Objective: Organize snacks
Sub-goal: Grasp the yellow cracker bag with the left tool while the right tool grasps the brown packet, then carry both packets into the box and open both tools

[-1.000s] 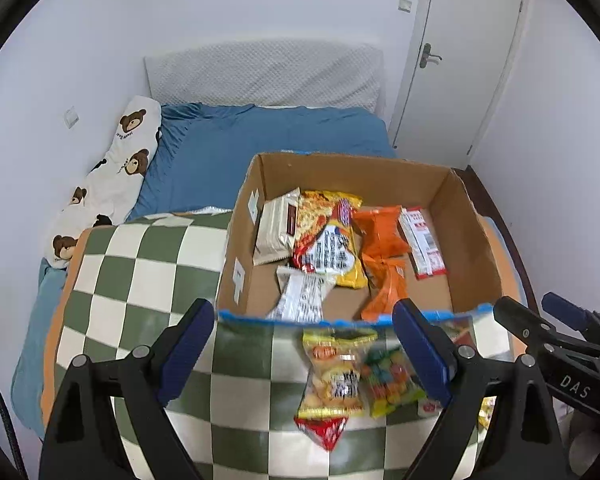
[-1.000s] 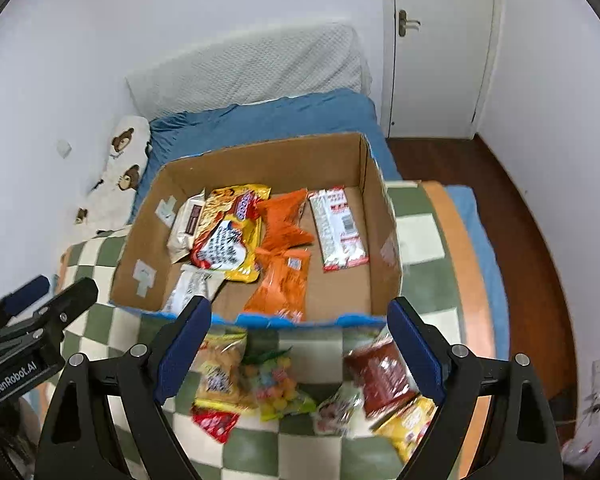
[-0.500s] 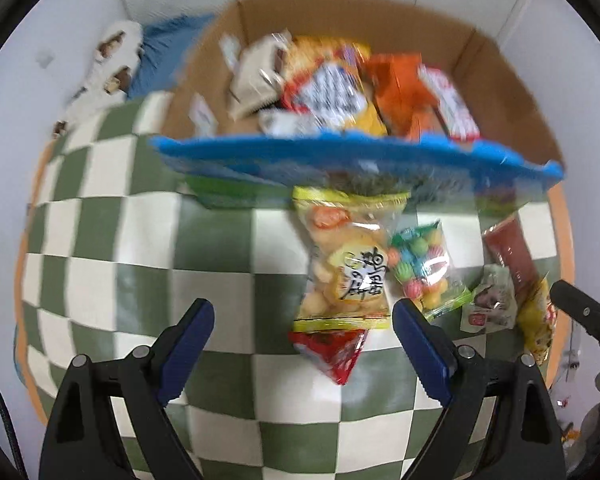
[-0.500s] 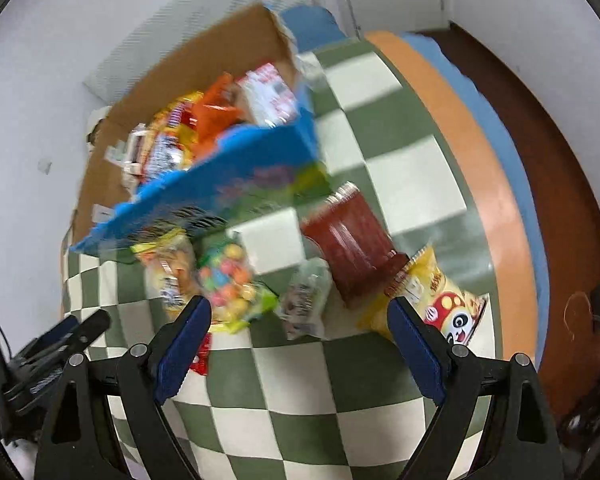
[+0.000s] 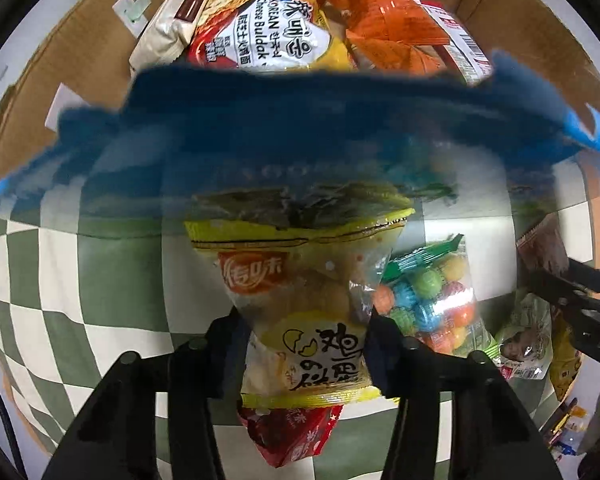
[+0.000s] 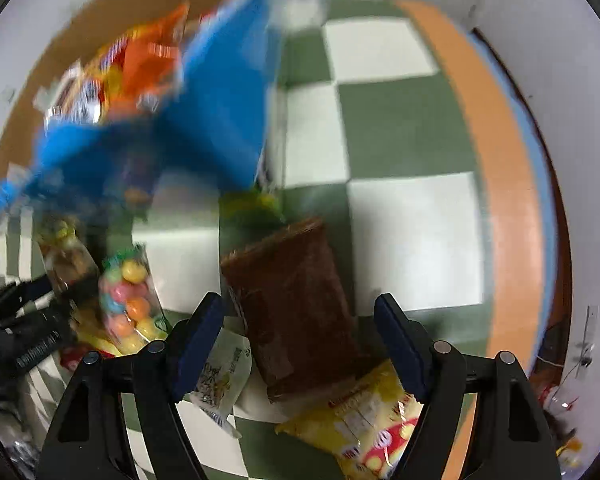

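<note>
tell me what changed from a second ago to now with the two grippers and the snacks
Both grippers came down from above the cardboard box to the loose snacks on the checkered blanket. The left gripper is closing, its pads pinching the yellow snack bag. The right gripper is closing around the dark red packet, pads not yet touching. Box, its snacks and the candy bag stayed put.

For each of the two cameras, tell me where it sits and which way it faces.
Left wrist: on the left tongs, facing down at the yellow snack bag as the jaws close around it.
Right wrist: on the right tongs, facing down over the brown packet, jaws closing.
Shared: candy bag, cardboard box, each other's tongs.
</note>
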